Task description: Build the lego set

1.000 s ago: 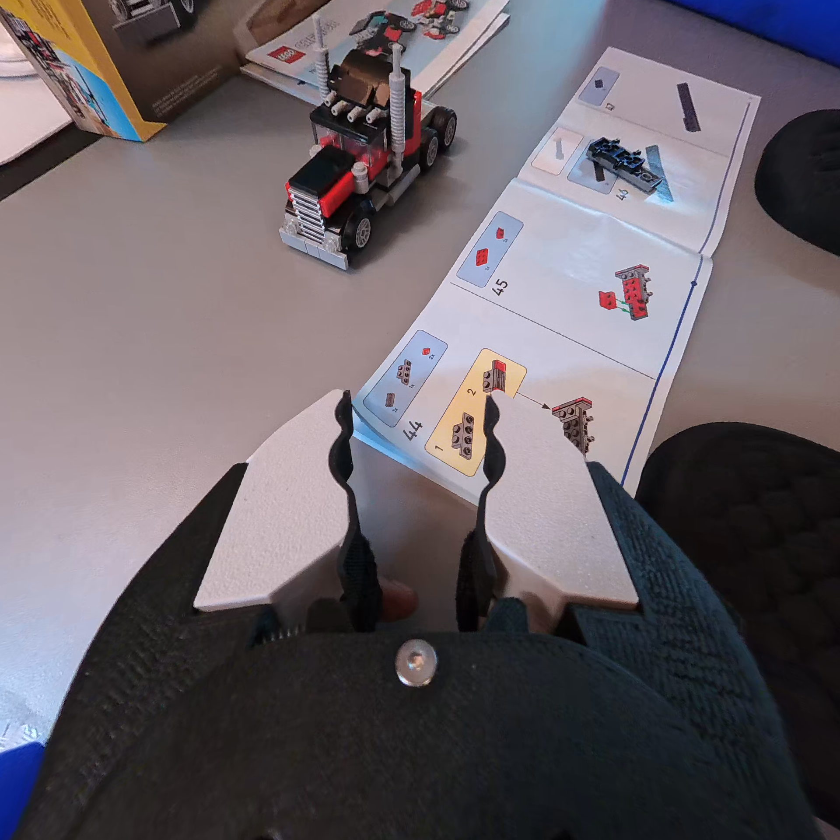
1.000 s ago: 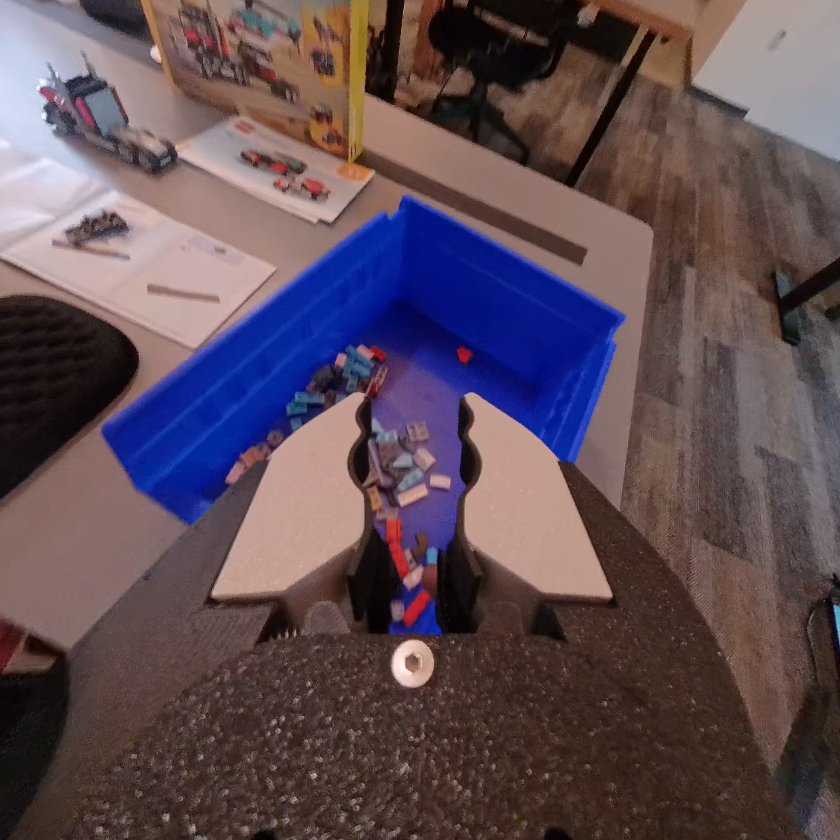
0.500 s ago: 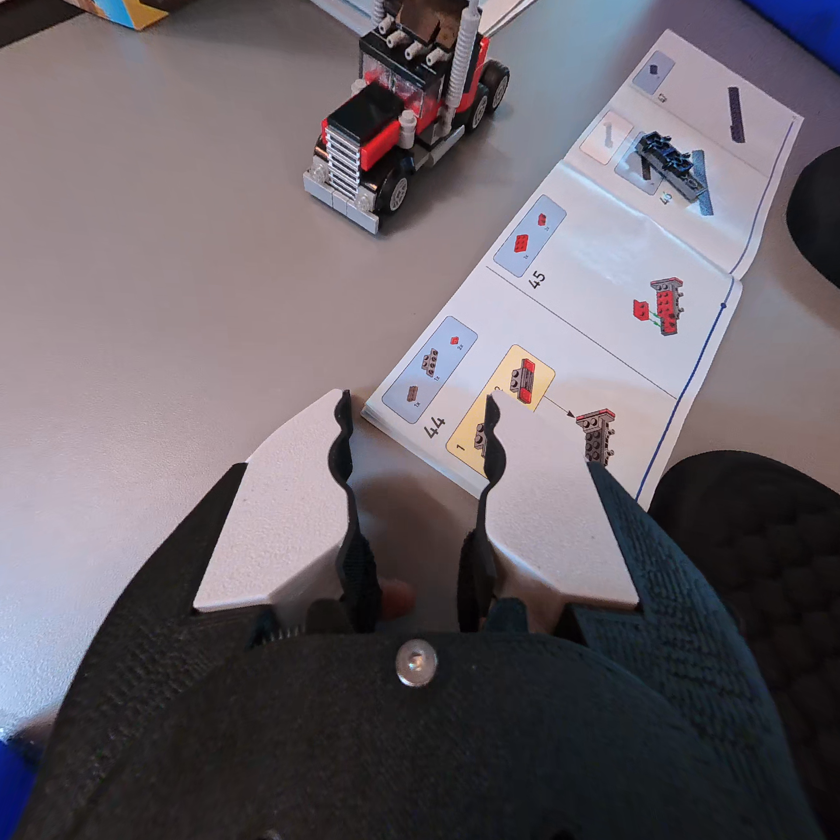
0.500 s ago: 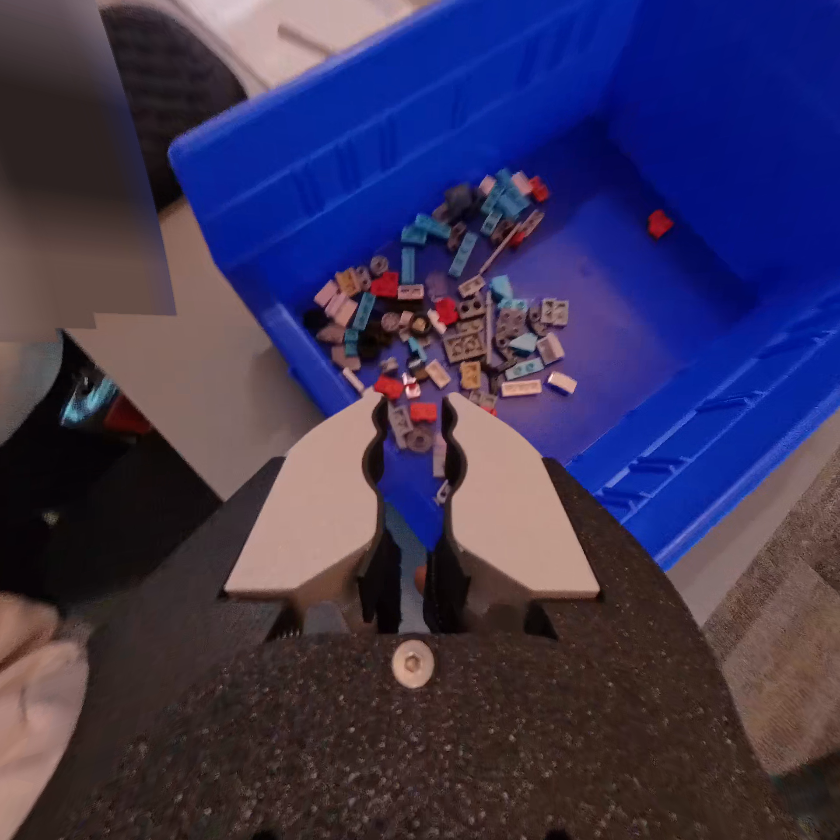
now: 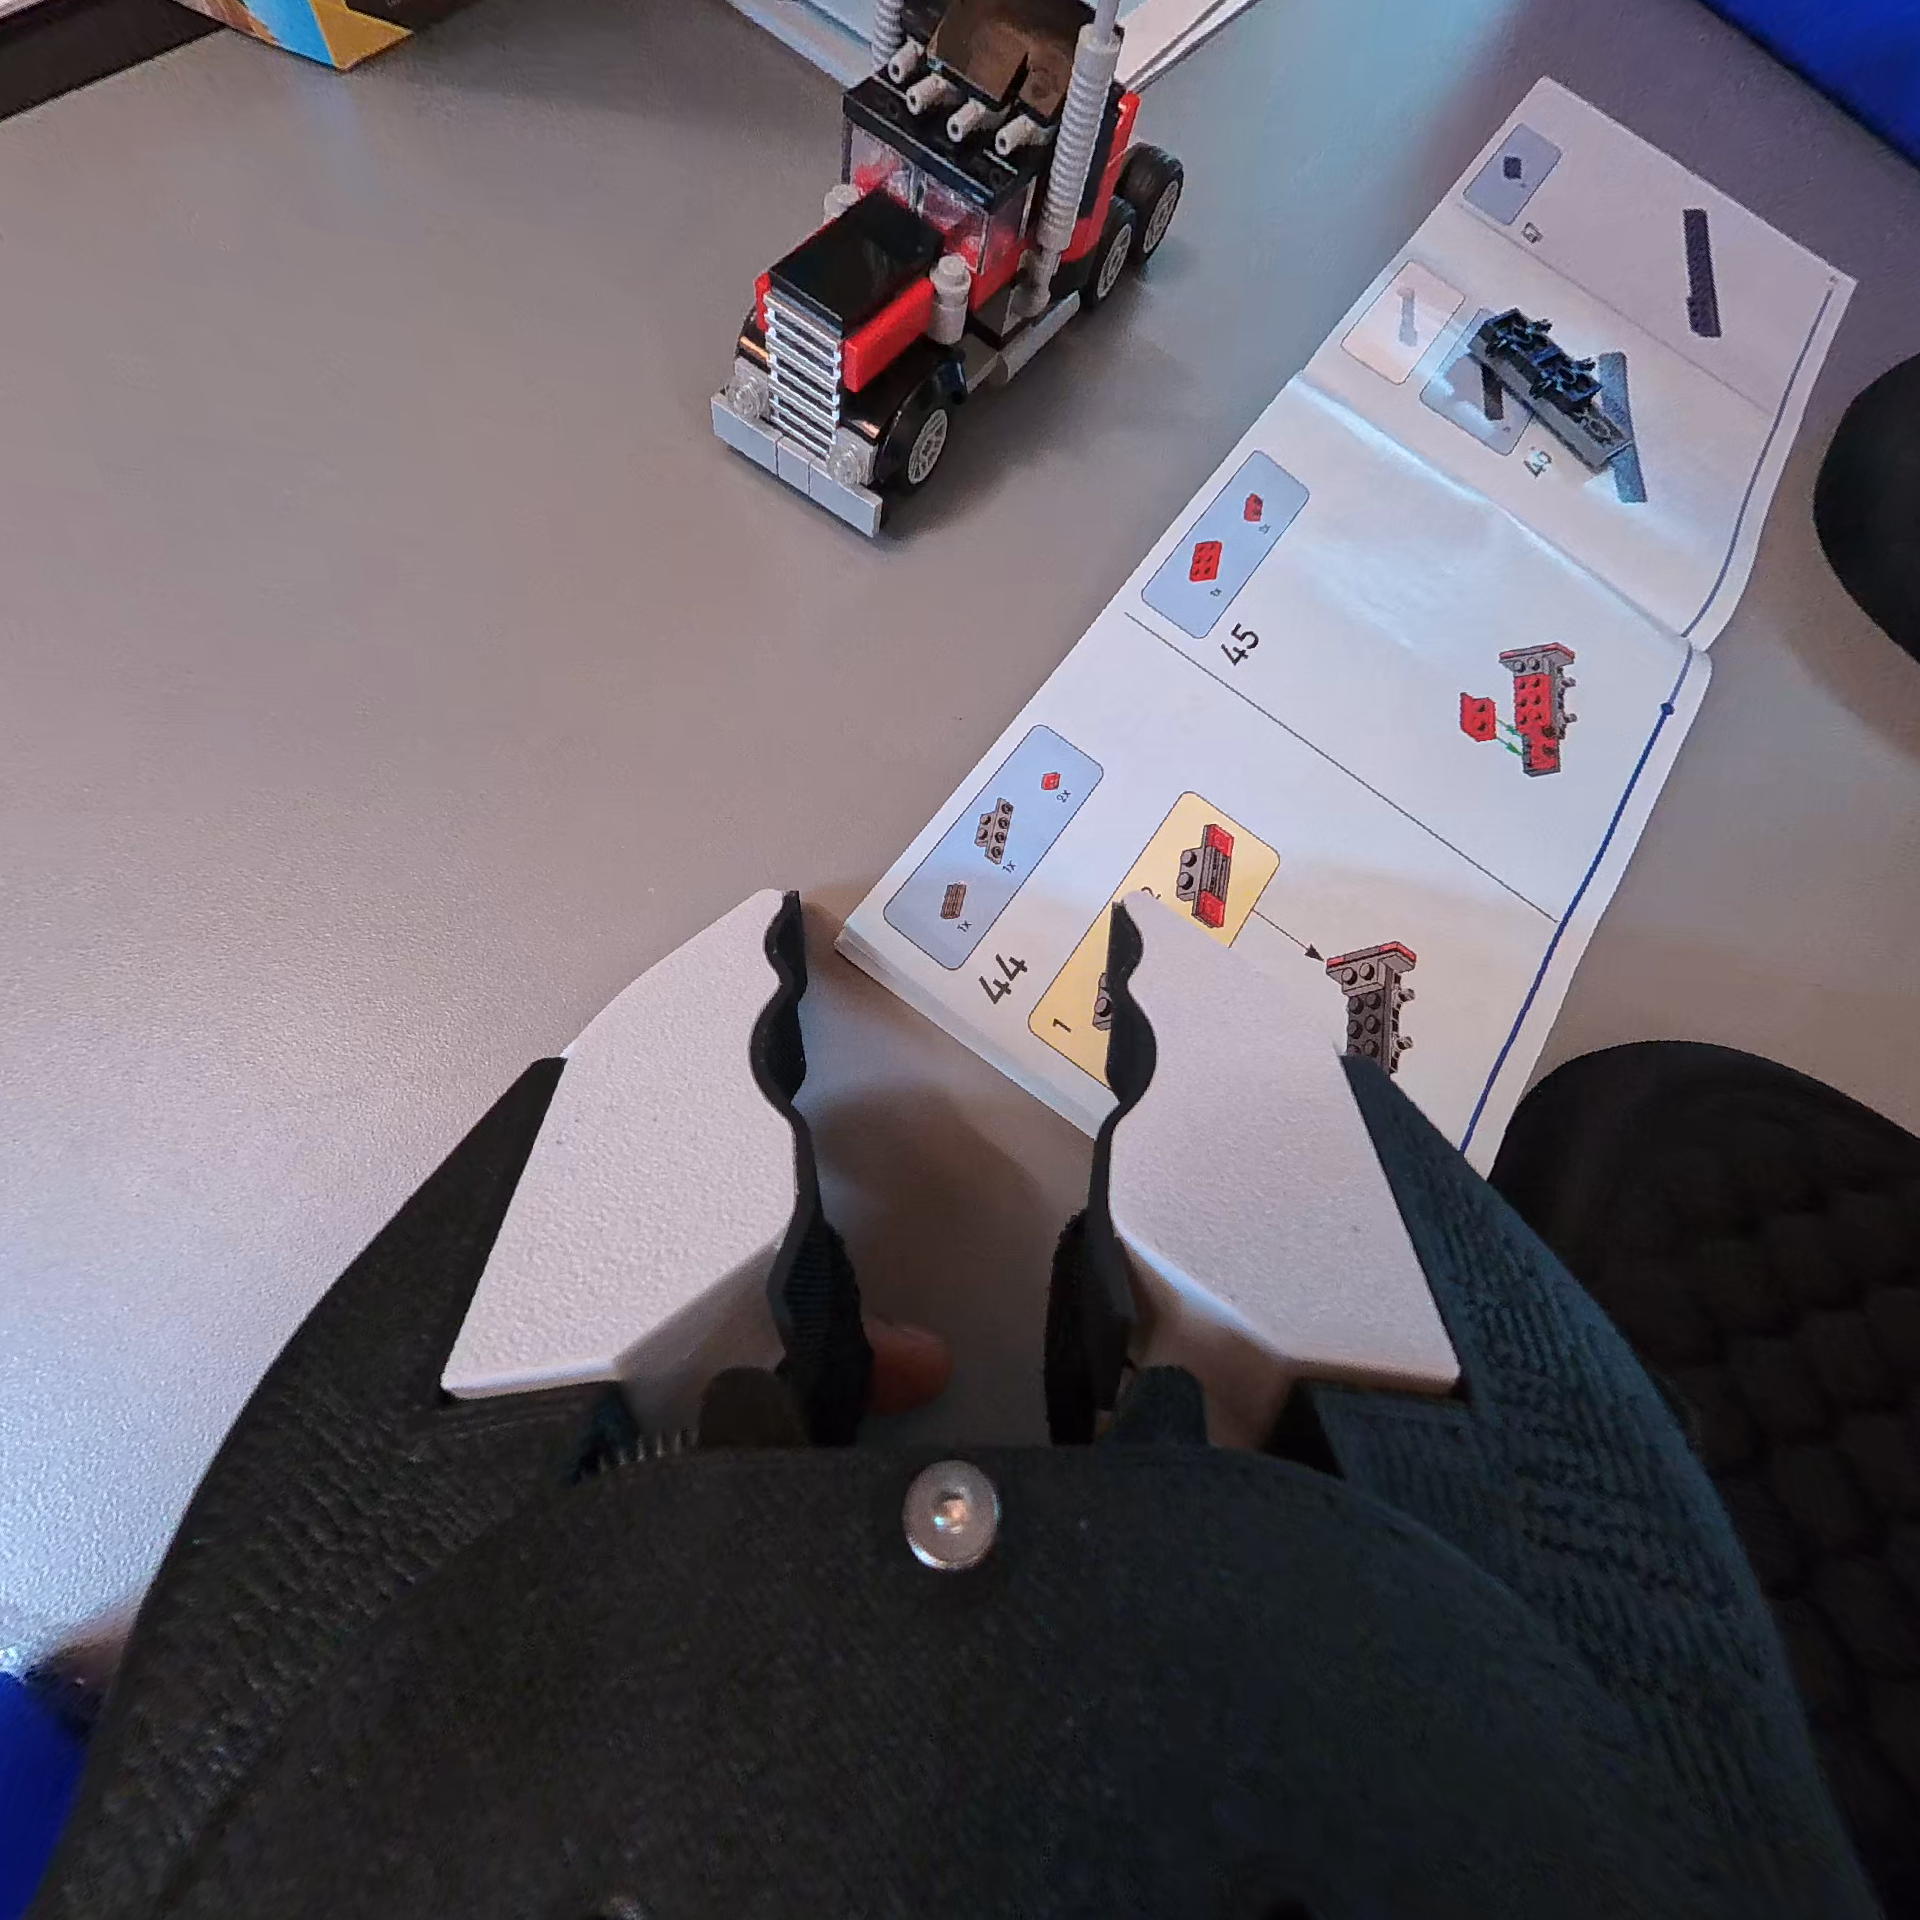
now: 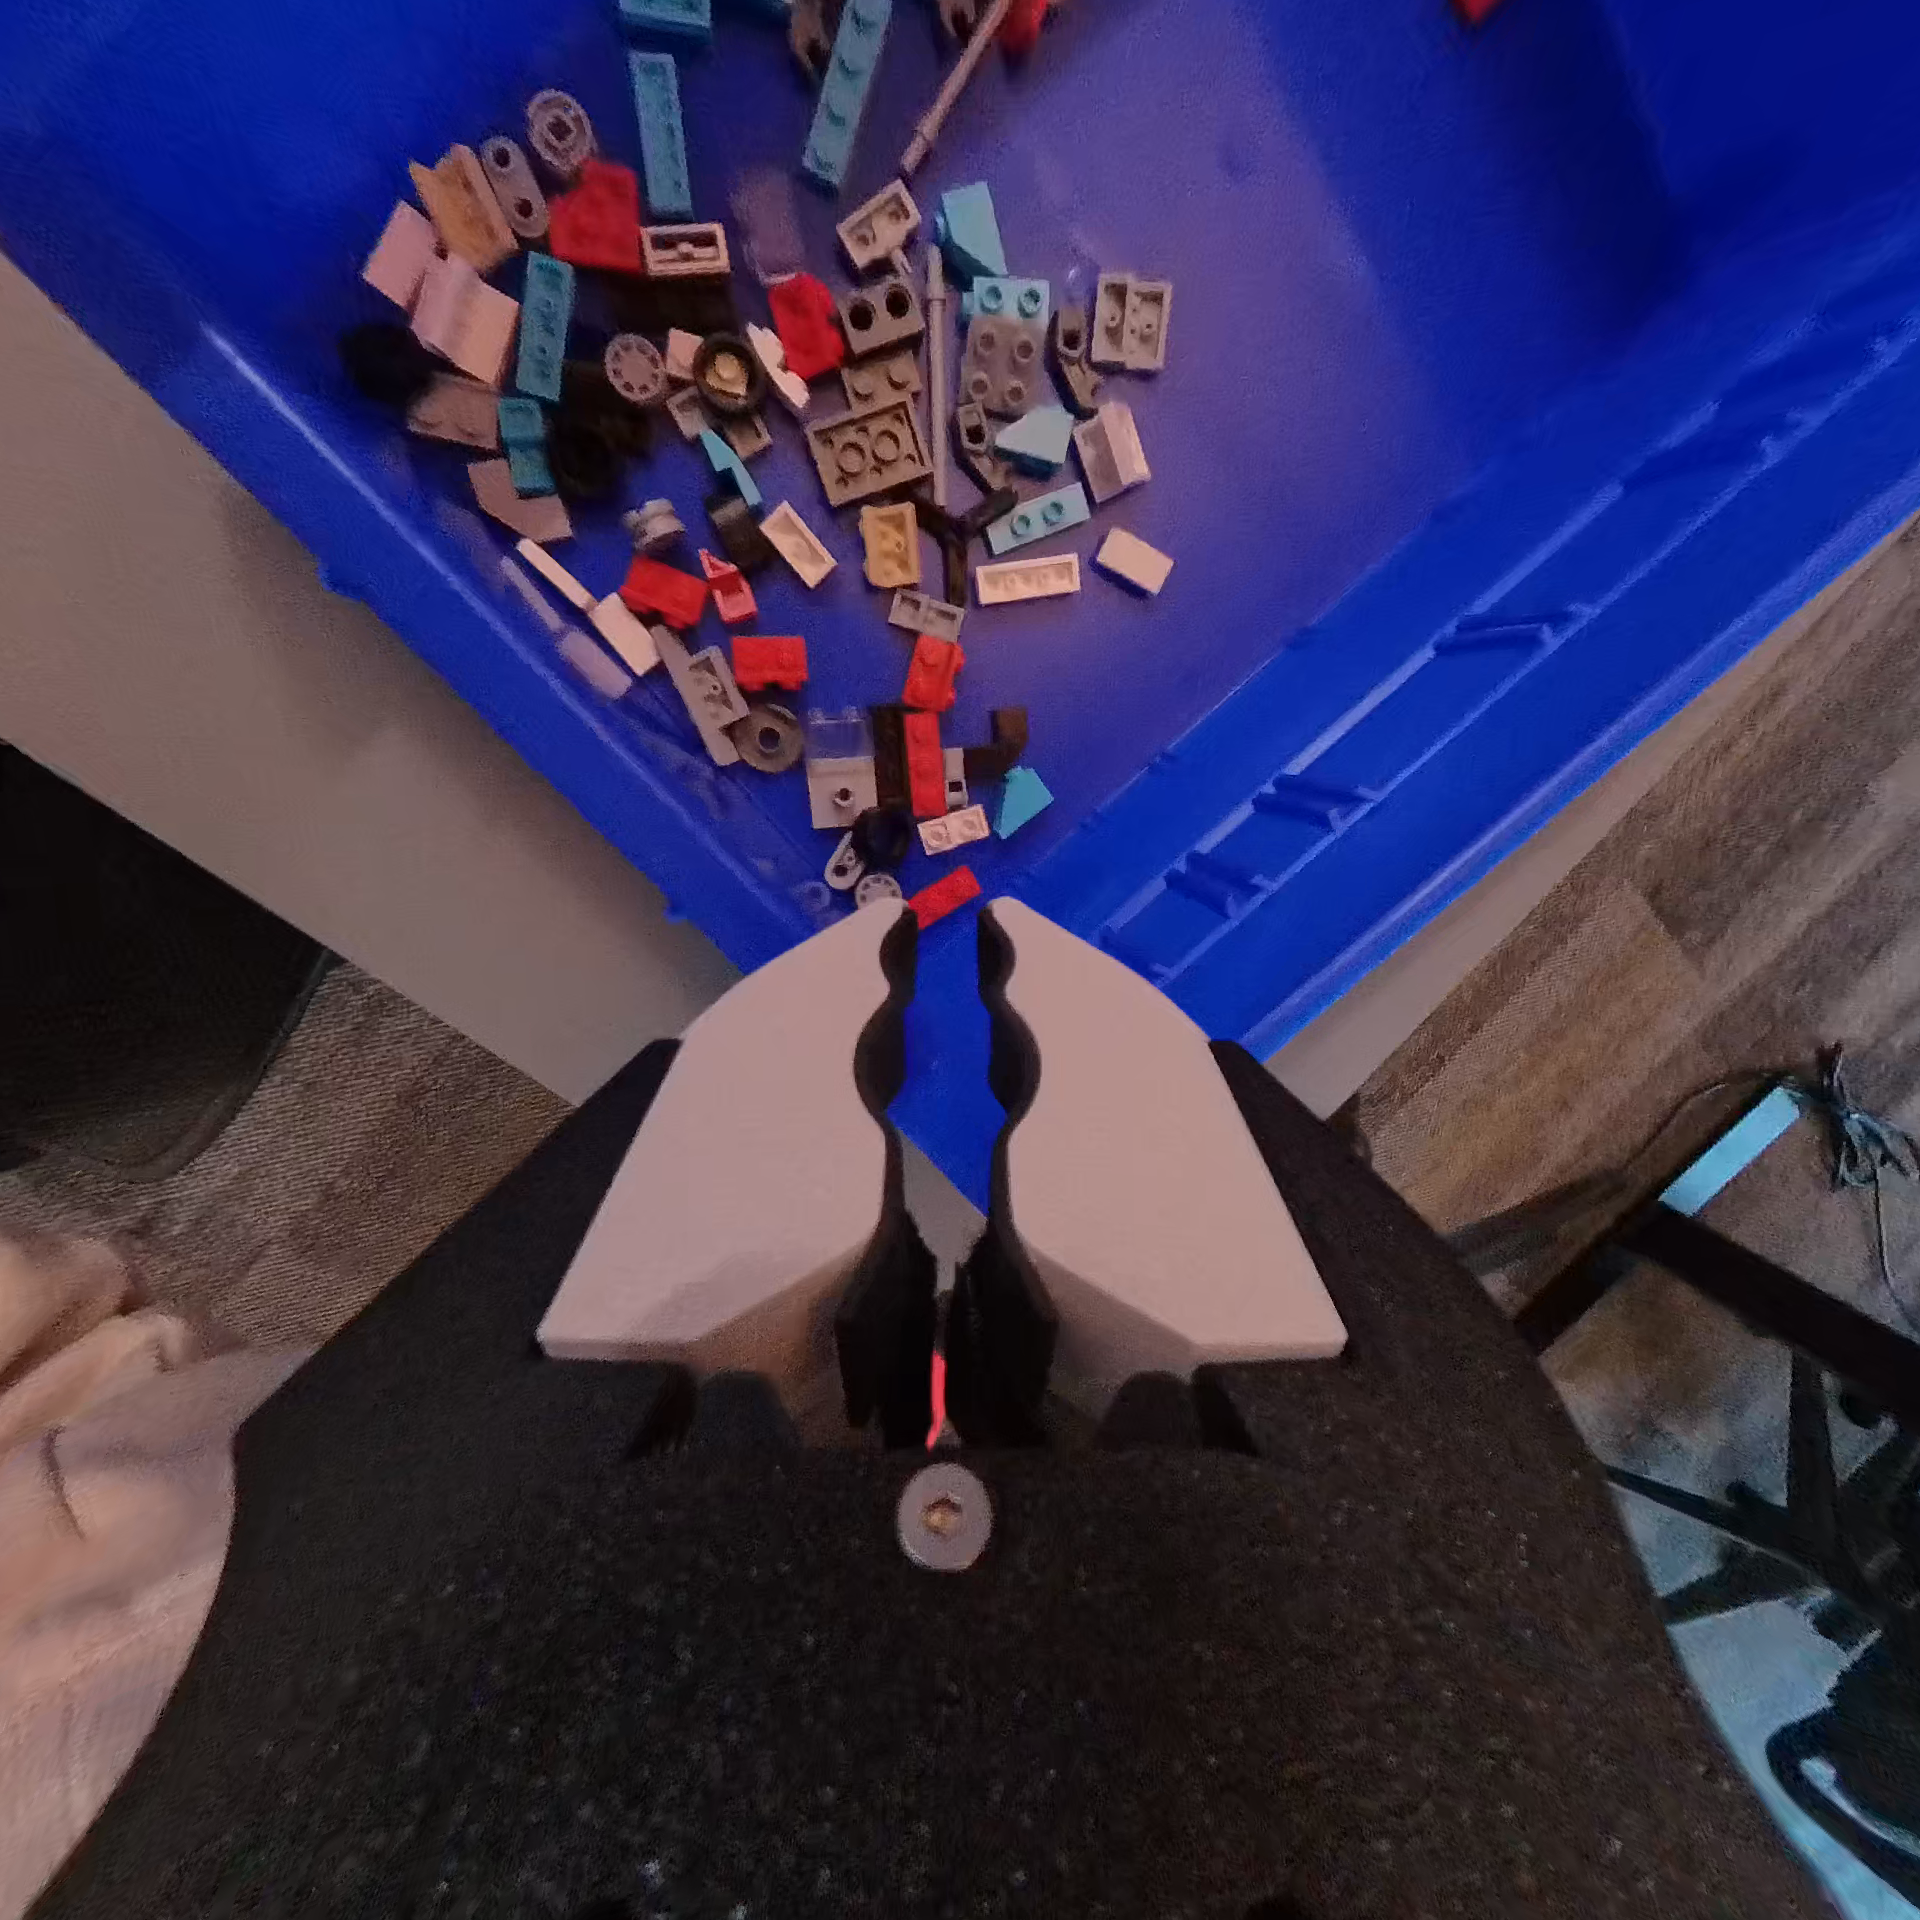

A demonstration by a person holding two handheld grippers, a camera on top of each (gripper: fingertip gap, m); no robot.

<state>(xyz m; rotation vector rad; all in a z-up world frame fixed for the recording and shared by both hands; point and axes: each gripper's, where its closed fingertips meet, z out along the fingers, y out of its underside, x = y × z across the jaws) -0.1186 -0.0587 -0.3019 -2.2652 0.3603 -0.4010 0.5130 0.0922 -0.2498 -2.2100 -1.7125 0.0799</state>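
Note:
My left gripper [image 5: 951, 914] is open and empty, low over the grey table at the near corner of the open instruction booklet [image 5: 1382, 665]. A built red and black lego truck [image 5: 935, 301] stands beyond it. A small dark lego assembly [image 5: 1543, 379] lies on the booklet's far page. My right gripper [image 6: 943, 916] hangs over the near corner of the blue bin [image 6: 1455, 644], its jaws only a narrow gap apart. A small red plate [image 6: 943, 894] lies just past its tips. Loose lego pieces [image 6: 831, 416] cover the bin floor.
A black padded object [image 5: 1745, 1247] lies right of the left gripper, another [image 5: 1870, 499] farther back. A box corner [image 5: 322, 16] sits at the far left. In the right wrist view, wooden floor [image 6: 1662, 883] and a chair base [image 6: 1766, 1351] lie beyond the table edge. About 6 centimeters separates my right fingertips from the small red plate [image 6: 943, 894].
My right gripper has swung down closer over the bin's near corner and its jaws have narrowed. My left gripper has shifted slightly forward along the table and stays open.

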